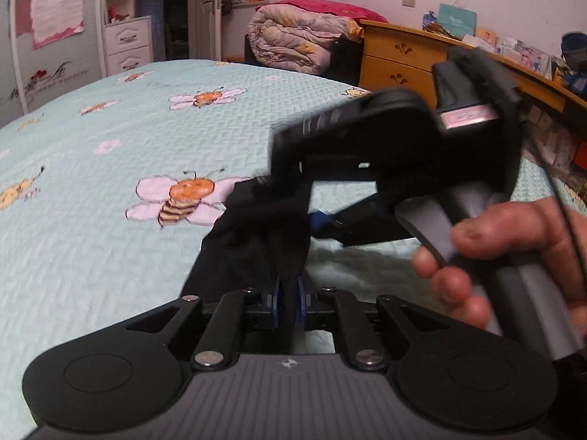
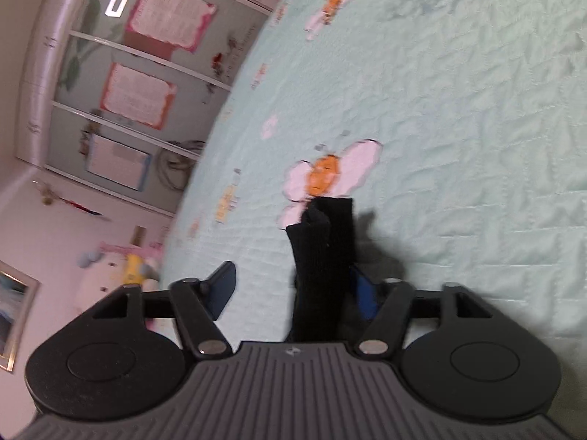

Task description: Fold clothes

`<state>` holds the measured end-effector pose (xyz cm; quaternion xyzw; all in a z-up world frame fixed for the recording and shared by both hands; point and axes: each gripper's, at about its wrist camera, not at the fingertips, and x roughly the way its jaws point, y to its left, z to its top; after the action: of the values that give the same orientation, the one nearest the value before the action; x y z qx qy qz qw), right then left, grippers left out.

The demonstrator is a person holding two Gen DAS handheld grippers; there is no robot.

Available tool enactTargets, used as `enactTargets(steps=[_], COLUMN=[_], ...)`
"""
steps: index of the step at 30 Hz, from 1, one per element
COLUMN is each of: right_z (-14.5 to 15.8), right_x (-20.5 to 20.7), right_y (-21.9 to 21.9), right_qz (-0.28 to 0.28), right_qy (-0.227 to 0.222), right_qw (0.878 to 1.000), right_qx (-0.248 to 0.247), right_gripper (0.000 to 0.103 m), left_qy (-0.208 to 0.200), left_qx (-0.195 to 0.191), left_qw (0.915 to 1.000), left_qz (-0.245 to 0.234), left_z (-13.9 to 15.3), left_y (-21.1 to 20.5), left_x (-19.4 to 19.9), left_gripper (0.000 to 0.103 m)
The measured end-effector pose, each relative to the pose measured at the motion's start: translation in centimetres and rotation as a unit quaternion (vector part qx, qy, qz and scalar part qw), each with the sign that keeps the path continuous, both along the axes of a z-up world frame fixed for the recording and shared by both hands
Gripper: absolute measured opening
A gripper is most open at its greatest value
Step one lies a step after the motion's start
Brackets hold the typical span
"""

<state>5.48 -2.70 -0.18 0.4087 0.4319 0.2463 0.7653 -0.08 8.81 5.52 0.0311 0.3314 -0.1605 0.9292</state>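
Closest to our left wrist camera, our left gripper (image 1: 289,302) has its blue pads nearly together on a bunched fold of the black garment (image 1: 256,242), which trails from the jaws onto the bee-print bedspread (image 1: 91,220). Our right gripper (image 2: 293,289) stands about half open; a strip of the same black cloth lies between its jaws, against the right pad, but the left pad stands clear, so we judge it is not yet clamped. From the left camera, that right tool hangs over the cloth, a hand (image 1: 513,256) on its handle. We seem to be at the gathering step, taking two holds before lifting and spreading. Next we need the right jaws to close firmly on cloth. No basket or box is visible for the clothes.
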Motion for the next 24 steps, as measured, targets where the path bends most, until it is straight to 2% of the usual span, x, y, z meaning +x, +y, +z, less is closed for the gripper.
enactTargets(steps=[1, 3, 5, 6, 7, 8, 11, 14, 16, 18, 19, 23, 24], right_z=[-0.3, -0.7, -0.7, -0.7, -0.6, -0.6, 0.2, 1.7, 2.8, 4.0, 4.5, 6.3, 6.5], right_x=[0.0, -0.2, -1.0, -1.4, -1.8, -2.3, -4.0, -6.2, -7.8, -9.2, -9.7, -11.2, -11.4], right_y=[-0.1, -0.4, -0.8, -1.1, -1.4, -1.7, -2.6, -3.4, -3.9, -4.2, -4.1, -3.8, -3.7], right_qz=[-0.002, -0.004, -0.004, -0.003, -0.003, -0.004, -0.009, -0.016, -0.024, -0.030, -0.032, -0.034, -0.034], right_qy=[0.002, 0.004, -0.008, -0.012, -0.014, -0.014, -0.018, -0.031, -0.039, -0.047, -0.051, -0.061, -0.060], right_qw=[1.000, 1.000, 1.000, 0.999, 0.999, 1.000, 1.000, 0.999, 0.999, 0.998, 0.998, 0.998, 0.998], right_qx=[-0.008, -0.023, -0.030, -0.032, -0.029, -0.022, -0.006, 0.001, 0.007, 0.012, 0.013, 0.011, 0.010], right_gripper=[0.014, 0.009, 0.008, 0.008, 0.008, 0.008, 0.008, 0.008, 0.008, 0.008, 0.008, 0.008, 0.008], left_qy=[-0.001, -0.002, -0.005, 0.001, 0.013, 0.026, 0.063, 0.069, 0.067, 0.064, 0.061, 0.036, 0.036], left_qx=[-0.016, -0.053, -0.127, -0.169, -0.216, -0.255, -0.335, -0.374, -0.399, -0.408, -0.420, -0.489, -0.508], left_qw=[0.9998, 0.9978, 0.9900, 0.9829, 0.9727, 0.9615, 0.9272, 0.8950, 0.8706, 0.8496, 0.8364, 0.7740, 0.7559], left_qz=[0.014, 0.041, 0.062, 0.072, 0.085, 0.099, 0.155, 0.232, 0.281, 0.328, 0.347, 0.401, 0.412], left_z=[0.2, 0.7, 1.3, 1.4, 1.2, 0.8, -0.6, -1.3, -1.8, -2.6, -3.0, -4.5, -5.0], left_y=[0.4, 1.2, 2.4, 2.8, 3.5, 4.5, 8.7, 13.5, 16.2, 18.1, 18.7, 20.1, 20.3], left_x=[-1.1, -3.6, -7.9, -10.1, -12.7, -15.2, -22.3, -28.3, -31.4, -33.9, -34.9, -36.6, -36.6], left_gripper=[0.012, 0.025, 0.051, 0.057, 0.064, 0.064, 0.064, 0.068, 0.070, 0.071, 0.071, 0.072, 0.072])
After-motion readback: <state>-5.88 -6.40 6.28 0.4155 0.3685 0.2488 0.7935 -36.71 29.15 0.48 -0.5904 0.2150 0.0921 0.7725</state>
